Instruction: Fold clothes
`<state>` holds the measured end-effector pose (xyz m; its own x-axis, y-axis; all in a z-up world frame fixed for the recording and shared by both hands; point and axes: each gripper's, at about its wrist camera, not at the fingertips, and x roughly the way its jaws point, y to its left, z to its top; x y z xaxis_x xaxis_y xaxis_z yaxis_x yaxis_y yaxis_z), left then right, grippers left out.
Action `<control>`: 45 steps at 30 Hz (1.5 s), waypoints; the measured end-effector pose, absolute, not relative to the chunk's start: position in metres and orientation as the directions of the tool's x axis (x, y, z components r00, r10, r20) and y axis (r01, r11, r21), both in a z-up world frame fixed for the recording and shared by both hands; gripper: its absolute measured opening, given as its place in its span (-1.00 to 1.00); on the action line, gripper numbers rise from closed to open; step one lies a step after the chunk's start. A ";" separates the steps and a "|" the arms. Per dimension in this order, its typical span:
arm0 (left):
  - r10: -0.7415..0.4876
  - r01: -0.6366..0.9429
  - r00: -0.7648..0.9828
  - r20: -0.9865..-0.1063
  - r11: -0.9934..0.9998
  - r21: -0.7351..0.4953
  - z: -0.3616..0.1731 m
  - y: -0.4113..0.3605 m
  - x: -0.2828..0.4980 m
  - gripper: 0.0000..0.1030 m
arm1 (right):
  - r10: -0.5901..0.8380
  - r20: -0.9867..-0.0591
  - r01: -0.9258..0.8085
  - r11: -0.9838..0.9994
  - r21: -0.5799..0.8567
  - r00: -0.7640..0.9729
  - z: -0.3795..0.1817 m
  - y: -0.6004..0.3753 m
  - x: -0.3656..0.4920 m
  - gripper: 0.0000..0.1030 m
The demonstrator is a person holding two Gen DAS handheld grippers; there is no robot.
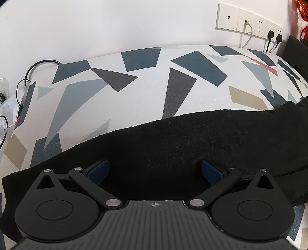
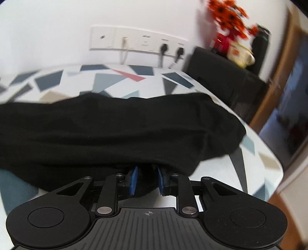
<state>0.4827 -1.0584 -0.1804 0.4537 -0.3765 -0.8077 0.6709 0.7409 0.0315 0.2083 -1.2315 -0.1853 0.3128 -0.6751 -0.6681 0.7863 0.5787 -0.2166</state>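
Note:
A black garment lies in a long folded band across a table covered with a white cloth printed with geometric shapes. My left gripper hovers over the garment's near part, its blue pads wide apart and empty. In the right wrist view the same garment ends in a rounded fold toward the right. My right gripper sits at its near edge, jaws a little apart. A tuck of black cloth lies between the blue pads, which do not visibly pinch it.
Wall sockets with plugged cables sit behind the table. Loose black cables and clear bags lie at the left edge. A black box with red-orange flowers stands at the right. The table's right edge is close by.

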 end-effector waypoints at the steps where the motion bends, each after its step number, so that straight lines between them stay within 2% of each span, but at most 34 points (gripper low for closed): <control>1: -0.377 0.672 0.453 -0.808 0.740 0.031 -0.180 -1.058 0.483 1.00 | -0.681 -0.669 0.781 0.577 -0.239 0.298 -0.187 -1.232 0.212 -0.46; 2: -0.376 0.672 0.451 -0.809 0.740 0.031 -0.180 -1.059 0.483 1.00 | -0.687 -0.665 0.783 0.571 -0.245 0.293 -0.187 -1.232 0.213 -0.49; 4: -0.373 0.672 0.446 -0.814 0.740 0.029 -0.180 -1.059 0.484 1.00 | -0.691 -0.658 0.811 0.547 -0.206 0.299 -0.183 -1.235 0.208 -0.93; 7: -0.370 0.673 0.439 -0.818 0.739 0.027 -0.179 -1.061 0.486 1.00 | -0.697 -0.632 0.840 0.526 -0.130 0.338 -0.171 -1.235 0.191 -0.94; 11: -0.368 0.676 0.434 -0.822 0.737 0.027 -0.179 -1.062 0.487 1.00 | -0.733 -0.560 0.810 0.559 -0.174 0.386 -0.159 -1.221 0.164 -0.96; 13: -0.370 0.678 0.433 -0.822 0.734 0.027 -0.180 -1.062 0.487 1.00 | -0.722 -0.562 0.826 0.551 -0.115 0.403 -0.158 -1.223 0.146 -0.96; 16: -0.370 0.676 0.434 -0.822 0.737 0.026 -0.180 -1.063 0.487 1.00 | -0.679 -0.583 0.858 0.509 0.063 0.445 -0.164 -1.228 0.123 -0.95; 20: -0.366 0.676 0.429 -0.826 0.737 0.024 -0.179 -1.063 0.488 1.00 | -0.639 -0.558 0.848 0.376 0.373 0.529 -0.179 -1.233 0.090 -0.92; 24: -0.365 0.675 0.428 -0.827 0.738 0.024 -0.179 -1.063 0.488 1.00 | -0.614 -0.581 0.845 0.360 0.396 0.534 -0.186 -1.229 0.079 -0.86; 26: -0.365 0.673 0.430 -0.825 0.739 0.023 -0.179 -1.063 0.488 1.00 | -0.607 -0.588 0.845 0.361 0.395 0.534 -0.185 -1.228 0.077 -0.76; 28: -0.364 0.671 0.431 -0.826 0.741 0.023 -0.179 -1.063 0.488 1.00 | -0.597 -0.605 0.849 0.339 0.405 0.527 -0.185 -1.230 0.075 -0.53; 31: -0.359 0.667 0.431 -0.828 0.745 0.023 -0.179 -1.063 0.488 1.00 | -0.587 -0.618 0.851 0.314 0.421 0.522 -0.182 -1.235 0.069 -0.39; 34: -0.356 0.659 0.438 -0.825 0.752 0.026 -0.179 -1.063 0.487 1.00 | -0.609 -0.635 0.880 0.338 0.333 0.475 -0.171 -1.244 0.066 -0.23; 36: -0.354 0.650 0.449 -0.820 0.760 0.028 -0.179 -1.062 0.484 1.00 | -0.637 -0.620 0.888 0.336 0.312 0.459 -0.159 -1.257 0.059 -0.21; 40: -0.322 0.613 0.464 -0.825 0.789 0.037 -0.178 -1.063 0.481 1.00 | -0.699 -0.577 0.906 0.322 0.274 0.423 -0.133 -1.301 0.059 0.02; 41: -0.304 0.601 0.470 -0.829 0.797 0.048 -0.177 -1.065 0.479 1.00 | -0.699 -0.584 0.911 0.336 0.240 0.412 -0.129 -1.316 0.068 0.06; 43: -0.231 0.577 0.547 -0.804 0.800 0.164 -0.172 -1.075 0.466 1.00 | -0.680 -0.617 0.913 0.362 0.187 0.396 -0.122 -1.352 0.091 0.43; 44: -0.191 0.563 0.590 -0.784 0.794 0.230 -0.169 -1.082 0.456 0.99 | -0.668 -0.633 0.913 0.368 0.175 0.391 -0.121 -1.370 0.102 0.49; 45: -0.185 0.566 0.598 -0.780 0.787 0.247 -0.166 -1.087 0.448 0.97 | -0.656 -0.648 0.912 0.374 0.166 0.387 -0.122 -1.387 0.113 0.56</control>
<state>0.4477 -1.0873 -0.1661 0.5980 -0.1849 -0.7799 0.5655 0.7869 0.2471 0.1129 -1.3870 -0.1224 0.3869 -0.6559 -0.6482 0.9124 0.3743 0.1659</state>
